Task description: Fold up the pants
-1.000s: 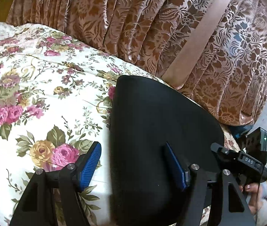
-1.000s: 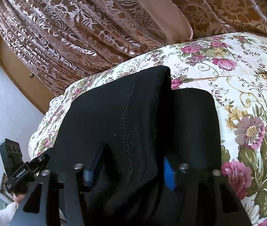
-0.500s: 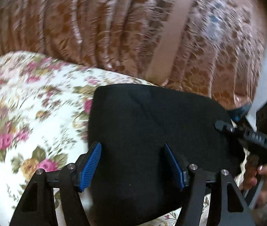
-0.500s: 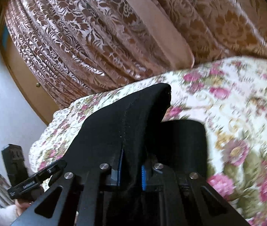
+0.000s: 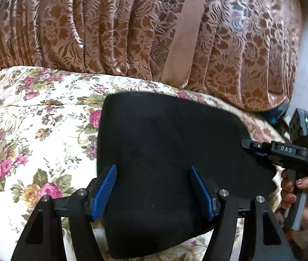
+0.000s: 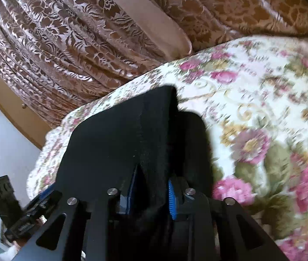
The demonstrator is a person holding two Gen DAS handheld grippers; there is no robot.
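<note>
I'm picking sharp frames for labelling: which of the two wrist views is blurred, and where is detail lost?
Left wrist view: sharp; rose-printed floral bedspread and brown damask curtain crisp, but the folded black pants show as a featureless dark patch. Right wrist view: motion blur smears the bedspread's flowers on the right; the curtain is sharper. Both bend straight lines toward the dark corners.

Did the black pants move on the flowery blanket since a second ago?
Yes. In the left wrist view the pants now lie flatter and wider across the flowery blanket.
</note>
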